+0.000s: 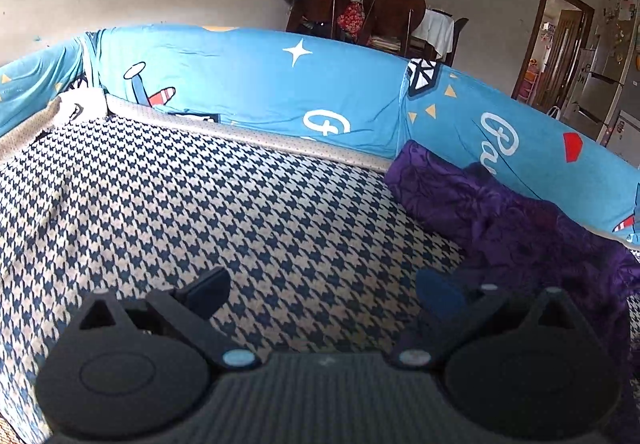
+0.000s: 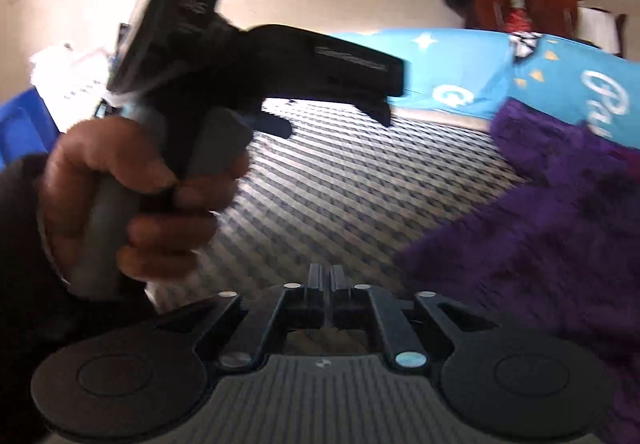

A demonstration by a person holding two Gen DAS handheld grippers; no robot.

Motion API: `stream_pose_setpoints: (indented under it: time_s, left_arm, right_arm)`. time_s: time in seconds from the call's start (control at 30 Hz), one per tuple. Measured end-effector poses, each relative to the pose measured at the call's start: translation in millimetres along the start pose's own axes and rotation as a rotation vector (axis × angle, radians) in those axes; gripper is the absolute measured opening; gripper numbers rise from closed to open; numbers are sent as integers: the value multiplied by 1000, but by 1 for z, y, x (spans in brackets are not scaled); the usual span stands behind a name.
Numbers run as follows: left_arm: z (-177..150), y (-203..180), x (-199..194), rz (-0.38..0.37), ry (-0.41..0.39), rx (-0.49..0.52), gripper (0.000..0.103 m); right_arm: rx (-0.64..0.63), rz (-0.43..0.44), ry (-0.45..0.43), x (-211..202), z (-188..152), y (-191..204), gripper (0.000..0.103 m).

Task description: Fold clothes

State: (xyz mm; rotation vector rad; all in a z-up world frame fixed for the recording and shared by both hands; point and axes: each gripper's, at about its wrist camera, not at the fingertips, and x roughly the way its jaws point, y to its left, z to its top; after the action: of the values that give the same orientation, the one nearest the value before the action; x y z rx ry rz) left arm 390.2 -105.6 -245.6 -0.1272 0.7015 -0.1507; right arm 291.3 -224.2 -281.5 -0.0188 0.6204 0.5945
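A sofa seat covered in a dark-blue-and-beige houndstooth cloth (image 1: 248,212) carries everything. A crumpled purple garment (image 1: 500,212) lies on its right side, reaching the far blue cartoon-print backrest (image 1: 248,84). The left and near parts show only the cloth.
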Motion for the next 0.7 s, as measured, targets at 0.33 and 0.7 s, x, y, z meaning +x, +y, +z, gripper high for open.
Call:
stream_pose_setpoints:
  time_s: [0.33, 0.7]
  left_arm:
    - [-34, -37, 11, -55, 92, 90, 103]
    - [-65, -55, 8, -75, 133, 155, 103]
  right_arm:
    - [163, -302, -41, -49, -26, -40, 31]
    - [399, -758, -217, -144, -60, -65, 64]
